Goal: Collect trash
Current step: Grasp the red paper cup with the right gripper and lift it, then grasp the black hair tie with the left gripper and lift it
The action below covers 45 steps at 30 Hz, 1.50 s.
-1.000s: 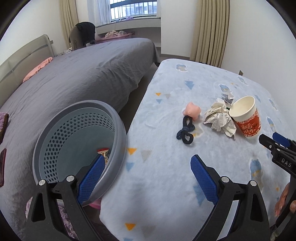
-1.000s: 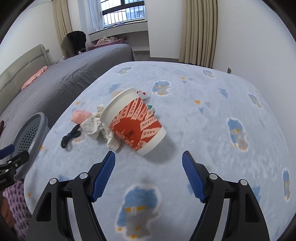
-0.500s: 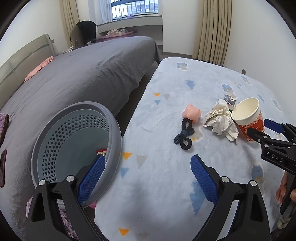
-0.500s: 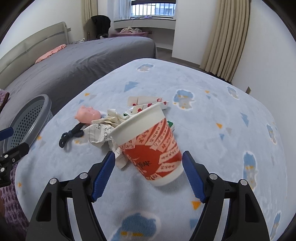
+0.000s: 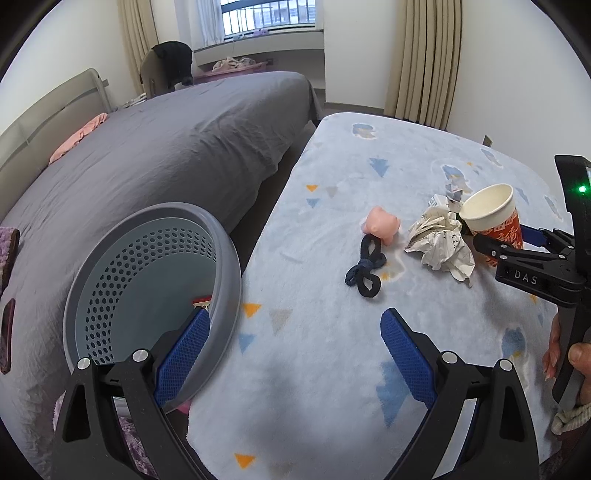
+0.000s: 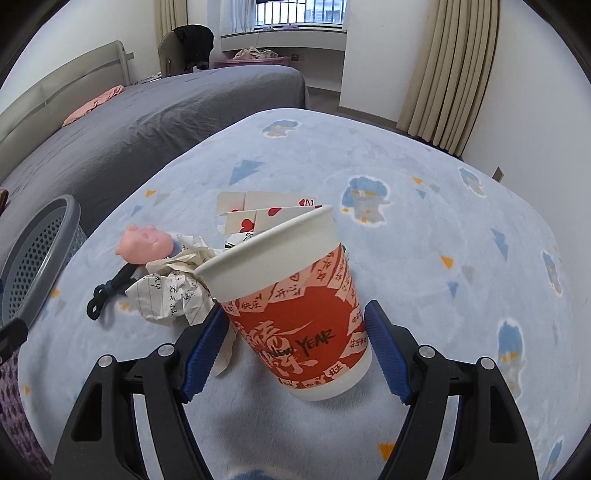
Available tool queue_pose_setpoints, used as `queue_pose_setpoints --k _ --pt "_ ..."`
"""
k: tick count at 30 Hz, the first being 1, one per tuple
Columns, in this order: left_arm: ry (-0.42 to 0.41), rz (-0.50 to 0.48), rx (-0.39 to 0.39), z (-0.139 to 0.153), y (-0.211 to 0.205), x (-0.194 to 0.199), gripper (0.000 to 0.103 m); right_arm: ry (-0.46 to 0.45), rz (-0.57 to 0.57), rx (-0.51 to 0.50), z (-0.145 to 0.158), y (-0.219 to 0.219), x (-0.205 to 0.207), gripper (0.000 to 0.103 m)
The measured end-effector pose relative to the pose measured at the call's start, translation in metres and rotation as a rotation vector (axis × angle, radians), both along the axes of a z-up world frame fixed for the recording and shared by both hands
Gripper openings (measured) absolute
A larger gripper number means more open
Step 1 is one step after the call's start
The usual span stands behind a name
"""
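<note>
The right hand-held gripper (image 6: 295, 347) is now brought around the paper cup (image 6: 291, 299) at frame centre – a second ago it was short of it. Jaws are spread, pads flanking the cup wall, apparently not yet pinching; closing is judged next. The left hand-held gripper (image 5: 295, 350) is held open, low, beside the grey basket (image 5: 221, 258) at lower left – crumpled paper (image 5: 439, 240) is left on the blue blanket.

Pale blue fleece blanket (image 5: 332, 369) with cartoon and triangle print: fills lower centre and right of both views. Small pink pig-shaped toy (image 5: 381, 224): centre right in the left view, left of centre in the right view. Dark navy knotted cord (image 5: 364, 271): just below the toy. Grey-sheeted bed (image 5: 166, 155): upper left. Beige pleated curtains (image 6: 450, 66): upper right. Barred window (image 6: 301, 11): top centre.
</note>
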State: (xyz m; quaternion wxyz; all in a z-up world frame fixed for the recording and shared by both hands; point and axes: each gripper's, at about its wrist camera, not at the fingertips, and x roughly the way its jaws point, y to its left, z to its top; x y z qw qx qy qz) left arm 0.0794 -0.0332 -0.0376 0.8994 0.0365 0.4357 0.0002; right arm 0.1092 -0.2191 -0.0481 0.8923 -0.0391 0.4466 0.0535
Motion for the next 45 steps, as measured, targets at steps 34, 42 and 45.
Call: queue_pose_setpoints --k 34,42,45 --pt "0.073 -0.025 -0.019 -0.040 -0.036 0.051 0.092 -0.051 -0.168 0.277 0.006 -0.041 -0.102 0.066" --pt "0.088 -0.040 -0.003 -0.053 -0.048 0.074 0.082 -0.049 -0.169 0.311 0.005 -0.048 -0.104 0.066" --pt "0.102 -0.054 -0.021 -0.057 -0.049 0.079 0.066 -0.050 -0.167 0.314 0.005 -0.048 -0.105 0.066"
